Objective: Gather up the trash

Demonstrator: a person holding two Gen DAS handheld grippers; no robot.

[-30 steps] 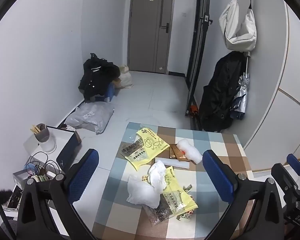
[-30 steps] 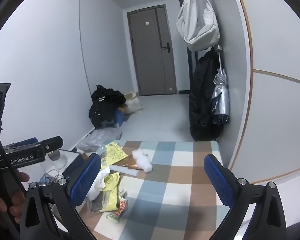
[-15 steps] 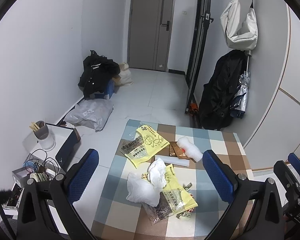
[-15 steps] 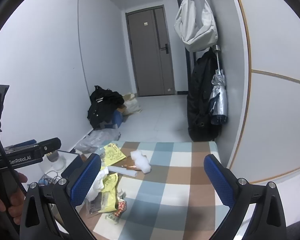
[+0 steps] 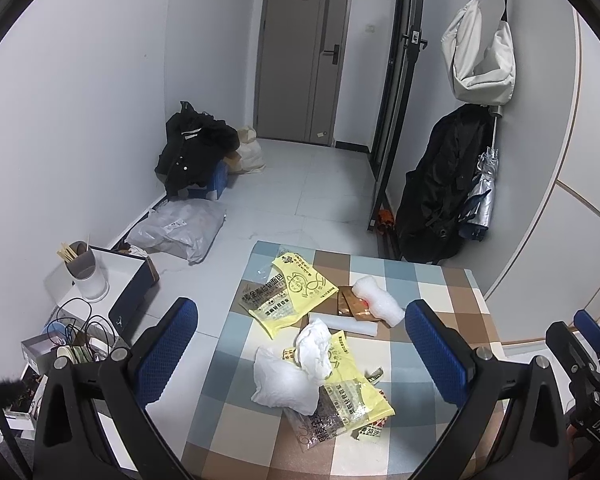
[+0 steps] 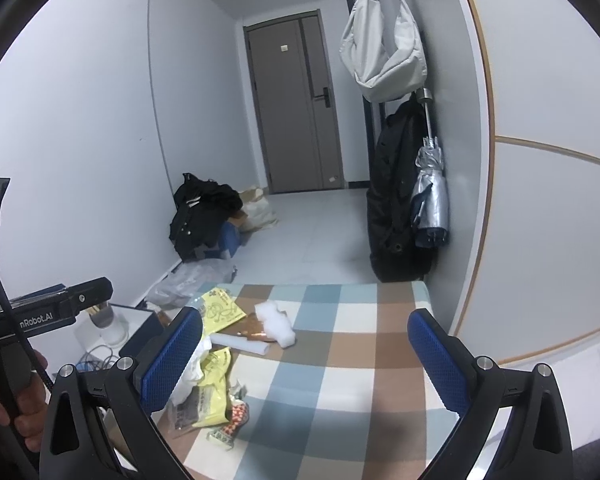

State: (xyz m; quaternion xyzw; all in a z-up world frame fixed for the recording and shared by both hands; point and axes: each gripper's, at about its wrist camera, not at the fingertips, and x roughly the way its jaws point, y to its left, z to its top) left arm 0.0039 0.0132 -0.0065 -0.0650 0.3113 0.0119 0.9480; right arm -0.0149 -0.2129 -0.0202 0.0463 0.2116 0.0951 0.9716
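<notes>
Fingers (image 5: 168,352) of both grippers spread wide, empty, above crinkly yellow wrappers (image 5: 290,292) (checked tablecloth (image 5: 432,284)).

grey door (image 5: 300,56) shut, far end of room | pale shoulder bag (image 5: 480,52) hung high on right wall | black coat (image 5: 436,192) below it, folded silver umbrella (image 5: 480,200) just beside | black jacket heap (image 5: 192,148) on blue box, left wall | grey plastic sack (image 5: 180,228) on floor | cup of sticks (image 5: 84,272) on white side unit | checked tablecloth (image 5: 440,280)
</notes>
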